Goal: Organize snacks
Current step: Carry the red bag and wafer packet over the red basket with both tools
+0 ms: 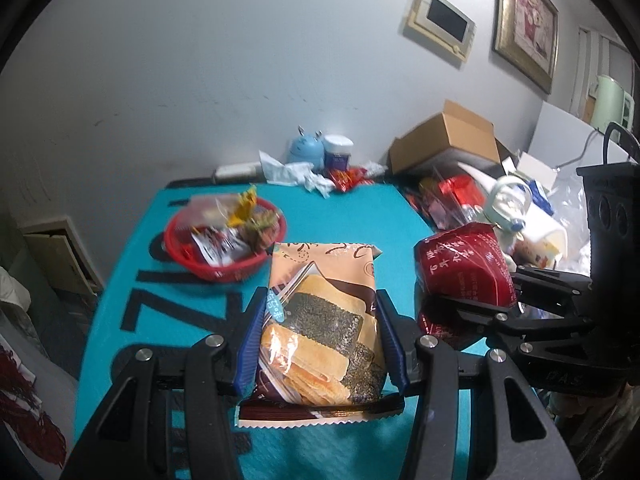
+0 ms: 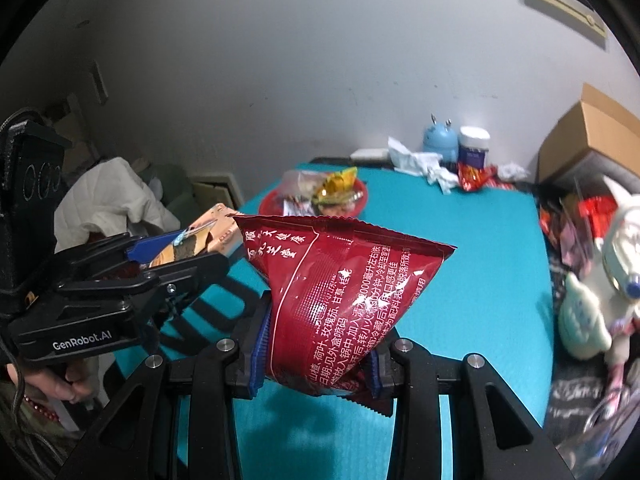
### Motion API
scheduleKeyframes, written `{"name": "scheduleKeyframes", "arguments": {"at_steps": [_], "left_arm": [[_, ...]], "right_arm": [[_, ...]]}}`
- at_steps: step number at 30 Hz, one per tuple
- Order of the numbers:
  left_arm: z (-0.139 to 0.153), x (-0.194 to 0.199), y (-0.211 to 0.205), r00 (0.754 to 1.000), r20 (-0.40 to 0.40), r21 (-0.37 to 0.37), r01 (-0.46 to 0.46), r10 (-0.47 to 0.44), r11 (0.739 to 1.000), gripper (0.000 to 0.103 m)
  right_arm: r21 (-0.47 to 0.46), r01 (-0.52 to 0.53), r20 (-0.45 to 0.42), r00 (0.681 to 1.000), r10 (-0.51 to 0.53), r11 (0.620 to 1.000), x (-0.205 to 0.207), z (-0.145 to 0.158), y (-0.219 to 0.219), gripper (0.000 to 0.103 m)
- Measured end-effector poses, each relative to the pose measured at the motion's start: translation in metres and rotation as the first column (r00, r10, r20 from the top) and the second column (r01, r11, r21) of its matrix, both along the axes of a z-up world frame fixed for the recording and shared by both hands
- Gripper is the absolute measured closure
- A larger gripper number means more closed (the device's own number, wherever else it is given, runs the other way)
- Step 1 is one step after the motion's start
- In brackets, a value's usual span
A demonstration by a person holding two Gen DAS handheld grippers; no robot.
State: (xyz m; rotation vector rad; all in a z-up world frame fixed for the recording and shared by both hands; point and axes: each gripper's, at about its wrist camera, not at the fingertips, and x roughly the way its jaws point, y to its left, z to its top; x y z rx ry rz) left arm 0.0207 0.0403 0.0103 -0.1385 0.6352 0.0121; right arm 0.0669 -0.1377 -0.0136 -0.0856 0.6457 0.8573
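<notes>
My left gripper [image 1: 320,336] pinches the cracker pack [image 1: 320,320]; my right gripper [image 2: 316,352] pinches the red bag [image 2: 340,300]. The basket [image 1: 224,270] sits upper left of the pack, nearer my left.

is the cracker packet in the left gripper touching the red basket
Apart. The left wrist view shows bare teal mat between the cracker packet, clamped in the left gripper, and the red basket.

Your red packet [image 2: 340,304] is hiding the table [image 2: 480,280] ahead of the right gripper [image 2: 316,354], and the red basket's [image 1: 224,268] contents are blurring beyond the left.
</notes>
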Motion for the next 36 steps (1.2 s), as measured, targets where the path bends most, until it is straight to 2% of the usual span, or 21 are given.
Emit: {"name": "scheduleKeyframes", "arguments": {"at_steps": [13,18,28,36], "left_arm": [[0.026,0.036,0.053,0.991,0.092,0.047,-0.100,0.095,0.994,0.052],[0.025,0.056,0.071,0.989,0.097,0.063,-0.121,0.114,0.991,0.052],[-0.004,0.096,0.103,0.990,0.067,0.036,-0.130,0.127,0.991,0.052],[-0.031,0.119,0.109,0.992,0.069,0.030,-0.106,0.103,0.994,0.052]], "right_arm": [[0.020,-0.015,0.068,0.998,0.014,1.000,0.049,0.029,0.049,0.066],[0.025,-0.018,0.085,0.996,0.016,1.000,0.072,0.031,0.070,0.066],[0.019,-0.021,0.082,0.996,0.019,1.000,0.115,0.020,0.107,0.066],[0.004,-0.007,0.093,0.996,0.006,1.000,0.137,0.008,0.124,0.066]]}}
